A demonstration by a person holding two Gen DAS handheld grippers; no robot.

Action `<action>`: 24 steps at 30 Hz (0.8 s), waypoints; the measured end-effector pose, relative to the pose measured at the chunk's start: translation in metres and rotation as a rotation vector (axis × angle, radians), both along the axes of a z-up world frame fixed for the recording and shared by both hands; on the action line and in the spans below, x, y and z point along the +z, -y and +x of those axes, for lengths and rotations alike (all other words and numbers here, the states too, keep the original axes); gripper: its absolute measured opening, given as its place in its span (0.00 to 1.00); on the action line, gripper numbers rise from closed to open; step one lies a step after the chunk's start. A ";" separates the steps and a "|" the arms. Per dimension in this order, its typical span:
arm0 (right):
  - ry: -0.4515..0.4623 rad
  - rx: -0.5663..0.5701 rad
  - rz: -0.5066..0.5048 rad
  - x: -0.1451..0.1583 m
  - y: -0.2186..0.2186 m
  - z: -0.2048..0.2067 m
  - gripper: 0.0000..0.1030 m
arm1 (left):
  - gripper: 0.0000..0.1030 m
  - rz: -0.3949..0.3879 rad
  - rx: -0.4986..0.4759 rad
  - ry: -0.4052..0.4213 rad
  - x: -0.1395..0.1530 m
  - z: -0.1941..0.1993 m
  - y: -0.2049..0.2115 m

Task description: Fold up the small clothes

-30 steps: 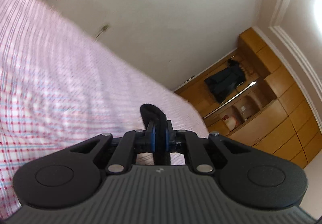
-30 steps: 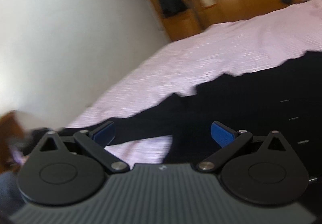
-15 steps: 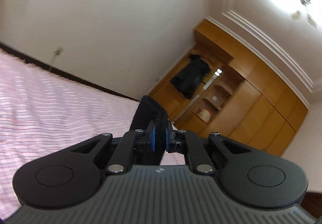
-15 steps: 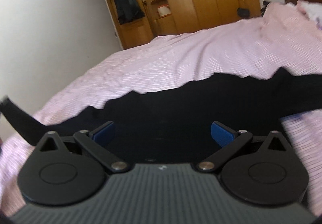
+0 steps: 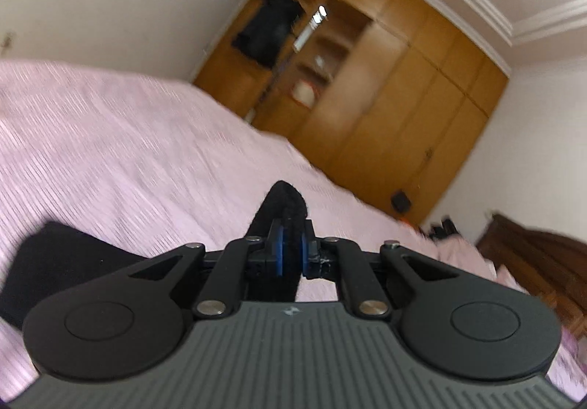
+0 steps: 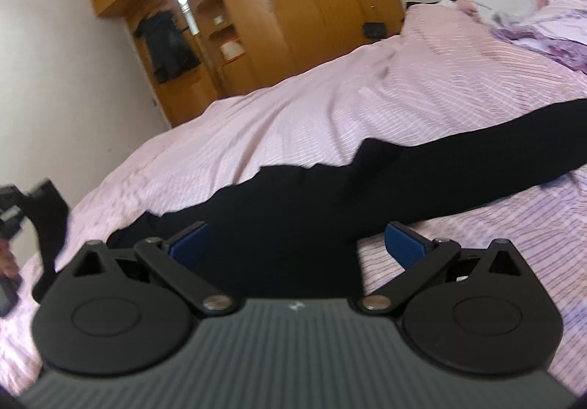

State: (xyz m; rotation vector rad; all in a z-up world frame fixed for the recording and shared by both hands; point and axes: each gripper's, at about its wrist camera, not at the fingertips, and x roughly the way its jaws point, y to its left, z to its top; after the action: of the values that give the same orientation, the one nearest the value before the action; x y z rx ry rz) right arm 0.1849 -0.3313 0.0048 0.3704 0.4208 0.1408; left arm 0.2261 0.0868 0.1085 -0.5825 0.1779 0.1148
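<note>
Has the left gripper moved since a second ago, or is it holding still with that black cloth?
Yes. The left gripper, shut on the black garment, has swung right: the wooden wardrobe has shifted from the frame's right edge toward its centre.

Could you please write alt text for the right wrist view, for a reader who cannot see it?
The open right gripper hovers over a black garment spread on a pink striped bedspread. A wooden wardrobe stands behind.
</note>
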 end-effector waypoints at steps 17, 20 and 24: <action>-0.071 -0.097 0.055 -0.020 0.063 -0.002 1.00 | 0.10 0.100 -0.258 -0.147 -0.091 0.059 0.126; -0.059 -0.092 0.072 -0.018 0.065 -0.004 1.00 | 0.10 0.142 -0.316 -0.150 -0.088 0.063 0.151; -0.056 -0.089 0.065 -0.016 0.069 -0.003 1.00 | 0.10 0.149 -0.397 -0.138 -0.088 0.062 0.182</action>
State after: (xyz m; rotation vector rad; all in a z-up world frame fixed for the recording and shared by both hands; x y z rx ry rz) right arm 0.1818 -0.4002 -0.0114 0.4567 0.4549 0.0571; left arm 0.2886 -0.0955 0.0205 -0.3816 0.4120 -0.2154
